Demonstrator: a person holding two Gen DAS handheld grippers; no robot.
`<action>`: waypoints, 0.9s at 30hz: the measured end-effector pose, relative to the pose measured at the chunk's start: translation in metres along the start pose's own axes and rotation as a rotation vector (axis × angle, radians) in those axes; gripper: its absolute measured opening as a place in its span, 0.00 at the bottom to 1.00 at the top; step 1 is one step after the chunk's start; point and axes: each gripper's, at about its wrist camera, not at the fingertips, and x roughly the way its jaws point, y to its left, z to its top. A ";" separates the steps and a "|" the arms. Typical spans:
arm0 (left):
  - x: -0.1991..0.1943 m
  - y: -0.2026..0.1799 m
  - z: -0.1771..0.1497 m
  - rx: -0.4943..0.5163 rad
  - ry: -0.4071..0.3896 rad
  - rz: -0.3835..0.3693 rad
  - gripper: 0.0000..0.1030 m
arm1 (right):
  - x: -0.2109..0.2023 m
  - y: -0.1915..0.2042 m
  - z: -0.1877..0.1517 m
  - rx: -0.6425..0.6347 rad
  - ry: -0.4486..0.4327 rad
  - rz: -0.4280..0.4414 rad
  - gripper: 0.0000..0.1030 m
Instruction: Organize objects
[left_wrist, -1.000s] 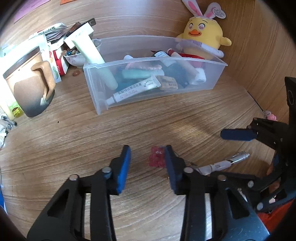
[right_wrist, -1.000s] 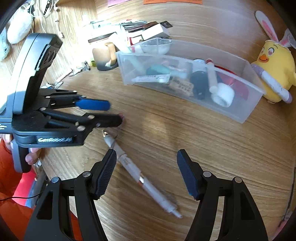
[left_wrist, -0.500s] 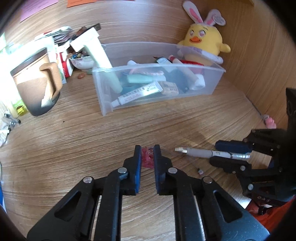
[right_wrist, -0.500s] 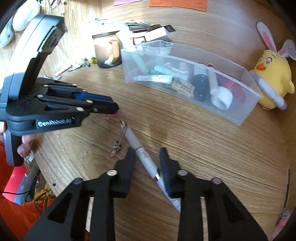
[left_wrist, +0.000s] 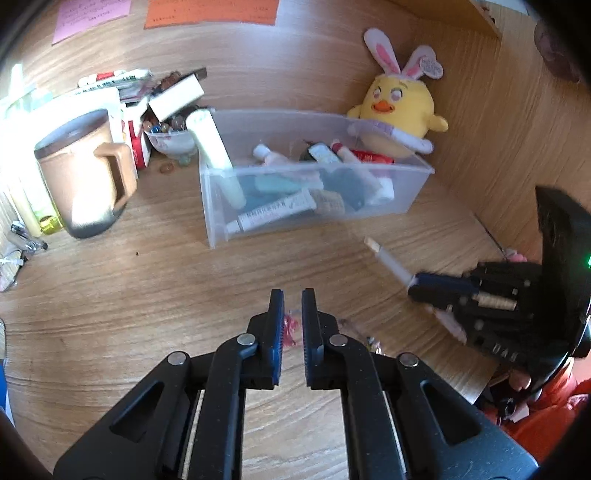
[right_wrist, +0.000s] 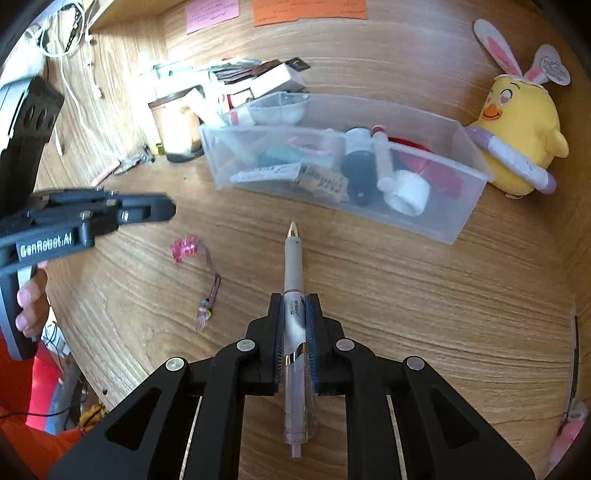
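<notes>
Right tool (right_wrist: 297, 325), wide open a second ago, is now gripping the pen (right_wrist: 293, 266) for the clear bin (right_wrist: 469, 206); left tool (left_wrist: 291, 325) is closed too.

Both grippers, open a second ago, have closed. The right gripper (right_wrist: 296, 302) now clamps the grey pen (right_wrist: 293, 266), lifted off the desk (right_wrist: 406, 295). The left gripper (left_wrist: 291, 299) closed without the pink charm (right_wrist: 183, 249).
</notes>
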 end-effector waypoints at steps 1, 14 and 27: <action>0.003 0.000 -0.002 0.004 0.015 0.002 0.12 | -0.001 -0.001 0.001 0.003 -0.005 -0.002 0.10; 0.029 -0.004 -0.008 0.046 0.094 0.044 0.30 | -0.023 -0.013 0.022 0.056 -0.105 0.004 0.10; 0.017 -0.012 0.014 0.056 -0.002 0.042 0.04 | -0.041 -0.036 0.049 0.125 -0.209 0.004 0.10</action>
